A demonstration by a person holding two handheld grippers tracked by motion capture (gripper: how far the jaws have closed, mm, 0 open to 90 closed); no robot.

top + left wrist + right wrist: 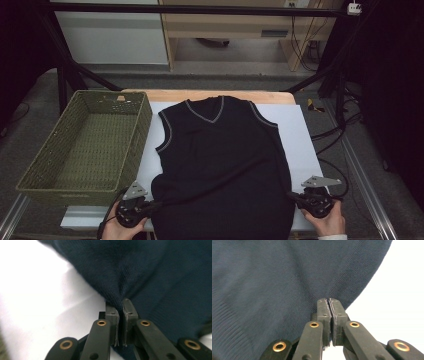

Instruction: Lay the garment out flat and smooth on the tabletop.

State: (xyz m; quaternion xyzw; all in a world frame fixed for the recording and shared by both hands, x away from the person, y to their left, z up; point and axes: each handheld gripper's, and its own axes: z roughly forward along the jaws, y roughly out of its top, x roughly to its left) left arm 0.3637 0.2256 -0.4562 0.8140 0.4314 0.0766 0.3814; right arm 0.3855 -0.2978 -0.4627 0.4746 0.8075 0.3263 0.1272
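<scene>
Grippers at the near table edge are both clamped on fabric: the left gripper (150,206) pinches the lower left edge of the dark sleeveless vest (222,165), and the right gripper (295,198) pinches its lower right edge. Vest lies flat, neckline away from the person, on the white sheet (300,130) covering the table. Beyond the left gripper, just beside the vest, stands the green woven basket (35,175).
</scene>
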